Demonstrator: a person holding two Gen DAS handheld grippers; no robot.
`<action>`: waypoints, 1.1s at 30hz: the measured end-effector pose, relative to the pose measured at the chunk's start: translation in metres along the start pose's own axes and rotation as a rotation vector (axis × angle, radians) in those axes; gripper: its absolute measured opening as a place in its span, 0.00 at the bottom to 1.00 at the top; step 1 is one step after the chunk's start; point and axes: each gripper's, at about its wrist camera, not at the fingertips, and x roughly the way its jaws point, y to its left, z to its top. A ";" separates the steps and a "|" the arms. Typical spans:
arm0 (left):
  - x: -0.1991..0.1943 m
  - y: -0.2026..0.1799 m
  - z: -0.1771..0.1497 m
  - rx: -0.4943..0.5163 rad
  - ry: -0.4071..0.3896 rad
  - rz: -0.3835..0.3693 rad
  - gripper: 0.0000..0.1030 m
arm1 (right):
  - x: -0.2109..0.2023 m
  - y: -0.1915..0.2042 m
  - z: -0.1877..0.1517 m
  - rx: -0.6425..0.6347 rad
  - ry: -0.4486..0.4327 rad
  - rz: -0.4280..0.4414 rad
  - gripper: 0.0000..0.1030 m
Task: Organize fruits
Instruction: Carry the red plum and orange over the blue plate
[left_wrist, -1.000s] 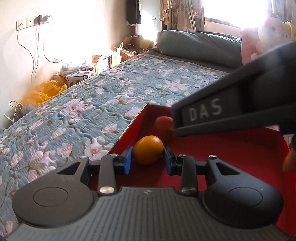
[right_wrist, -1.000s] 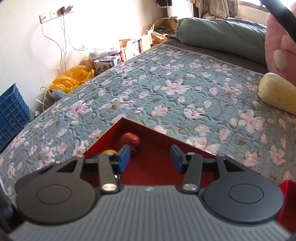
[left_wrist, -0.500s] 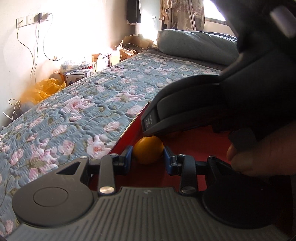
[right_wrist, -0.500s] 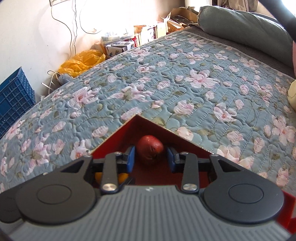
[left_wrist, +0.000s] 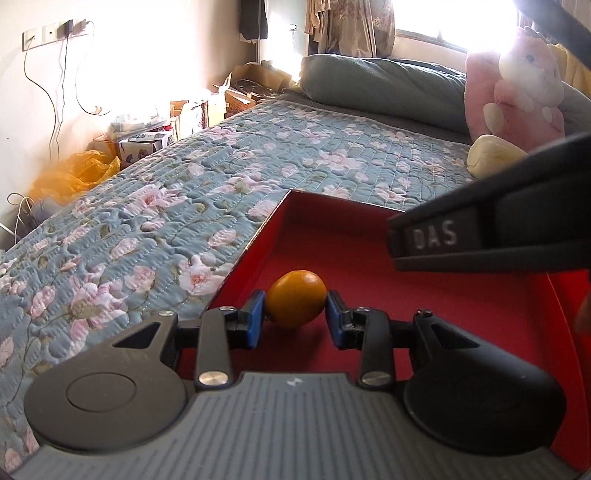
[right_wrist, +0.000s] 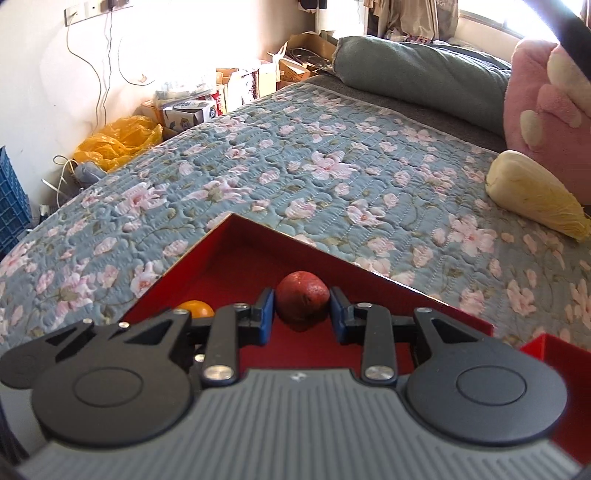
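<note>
A bed covered by a blue-grey quilt printed with pink flowers carries a shallow red box, seen from two handheld grippers. At the far left, beyond the bed's left edge, lie a yellow plastic bag and some cardboard cartons against a white wall.

The left gripper reaches into the box near its left wall, and its blue pads are pressed against both sides of an orange. The fruit sits between them, close to the box's far left corner.

To its right, the right gripper has its jaws clamped on a dark red round fruit, which is held near the box's far corner. In the left wrist view this gripper's black body, lettered "DAS", crosses the right side of the box.

Further right, near the bed's right edge, a pale napa cabbage lies on the quilt beside a pink plush toy. A grey-green pillow lies across the far end of the bed.
</note>
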 end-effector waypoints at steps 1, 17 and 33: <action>-0.006 0.000 0.000 0.001 -0.001 -0.004 0.40 | -0.009 0.000 -0.002 0.000 -0.004 -0.010 0.34; -0.112 -0.020 -0.012 0.057 -0.044 -0.070 0.40 | -0.165 -0.011 -0.068 0.129 -0.074 -0.109 0.34; -0.198 -0.109 -0.042 0.181 -0.099 -0.262 0.40 | -0.278 -0.079 -0.146 0.297 -0.115 -0.324 0.34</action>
